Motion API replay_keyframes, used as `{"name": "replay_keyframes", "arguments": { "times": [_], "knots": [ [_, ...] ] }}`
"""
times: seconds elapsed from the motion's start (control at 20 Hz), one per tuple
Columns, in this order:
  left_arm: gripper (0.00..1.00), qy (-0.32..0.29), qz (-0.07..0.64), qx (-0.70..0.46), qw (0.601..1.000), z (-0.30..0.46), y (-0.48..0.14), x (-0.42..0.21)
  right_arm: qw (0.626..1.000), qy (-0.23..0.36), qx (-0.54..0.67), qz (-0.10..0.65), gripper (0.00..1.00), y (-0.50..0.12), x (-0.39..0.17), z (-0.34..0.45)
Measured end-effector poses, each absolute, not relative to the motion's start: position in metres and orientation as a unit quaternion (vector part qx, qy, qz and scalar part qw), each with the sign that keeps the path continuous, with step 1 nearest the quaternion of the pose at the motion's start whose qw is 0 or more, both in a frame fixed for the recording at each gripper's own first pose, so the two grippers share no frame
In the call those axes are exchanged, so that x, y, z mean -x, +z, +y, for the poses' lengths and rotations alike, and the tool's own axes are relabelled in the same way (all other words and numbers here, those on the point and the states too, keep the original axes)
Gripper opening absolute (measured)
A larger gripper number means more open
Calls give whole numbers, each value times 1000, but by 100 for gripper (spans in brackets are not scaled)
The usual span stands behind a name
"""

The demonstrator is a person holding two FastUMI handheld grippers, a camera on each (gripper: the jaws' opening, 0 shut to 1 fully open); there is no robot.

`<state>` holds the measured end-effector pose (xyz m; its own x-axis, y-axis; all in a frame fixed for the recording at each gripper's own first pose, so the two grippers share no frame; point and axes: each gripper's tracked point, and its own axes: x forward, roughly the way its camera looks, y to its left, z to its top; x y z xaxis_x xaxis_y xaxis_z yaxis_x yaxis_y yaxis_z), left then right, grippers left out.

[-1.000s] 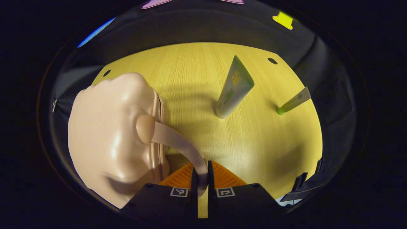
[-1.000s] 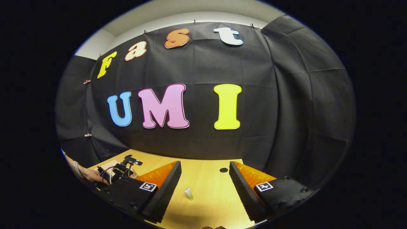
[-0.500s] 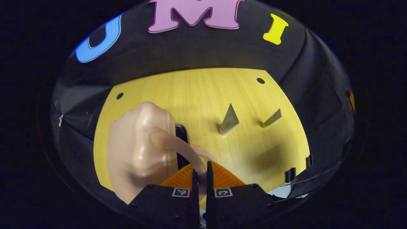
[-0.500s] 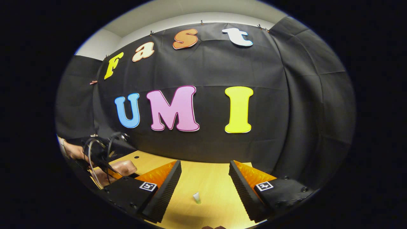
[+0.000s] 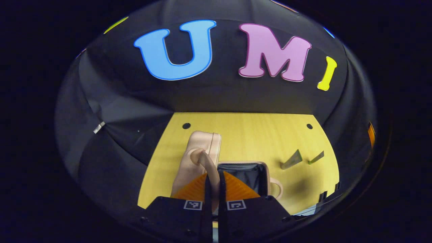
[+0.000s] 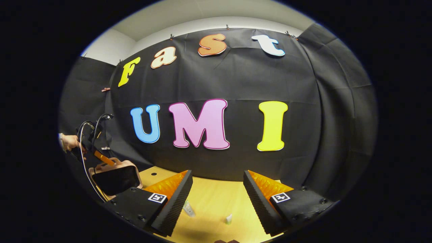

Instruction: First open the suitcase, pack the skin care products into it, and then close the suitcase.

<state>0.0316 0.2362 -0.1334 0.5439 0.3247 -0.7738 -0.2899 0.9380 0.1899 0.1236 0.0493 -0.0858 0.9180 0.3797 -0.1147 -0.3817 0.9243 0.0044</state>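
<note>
Lid handle (image 5: pixel 206 164) in left gripper (image 5: pixel 213 189) (pinched)

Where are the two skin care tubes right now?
In the left gripper view the two tubes stand on the wooden table, right of the open suitcase, untouched.

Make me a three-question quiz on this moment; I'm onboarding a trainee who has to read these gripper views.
1. True or false: the suitcase lid is raised.
2. What does the left gripper grip? A) a tube B) the suitcase handle C) nothing
3. How many tubes stand on the table?

Key: 1 true. 2 B. 3 two: the larger tube and the smaller tube.
</note>
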Motion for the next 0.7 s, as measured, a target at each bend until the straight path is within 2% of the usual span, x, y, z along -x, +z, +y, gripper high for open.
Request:
{"name": "replay_keyframes", "arguments": {
  "times": [0.1, 0.15, 0.3, 0.55, 0.7],
  "knots": [
    [14, 197, 442, -42, 874, 289, -131, -21, 979, 196, 4, 48, 96, -79, -116, 77],
    [11, 209, 443, -50, 870, 316, -135, -14, 980, 191, 5, 48, 96, -79, -115, 86],
    [10, 238, 460, -46, 854, 395, -163, 4, 982, 178, 18, 55, 96, -83, -108, 112],
    [10, 254, 529, -9, 810, 490, -257, 47, 985, 151, 40, 78, 96, -98, -95, 144],
    [10, 250, 562, 31, 788, 509, -313, 62, 986, 135, 41, 88, 96, -100, -89, 156]
  ]
}}
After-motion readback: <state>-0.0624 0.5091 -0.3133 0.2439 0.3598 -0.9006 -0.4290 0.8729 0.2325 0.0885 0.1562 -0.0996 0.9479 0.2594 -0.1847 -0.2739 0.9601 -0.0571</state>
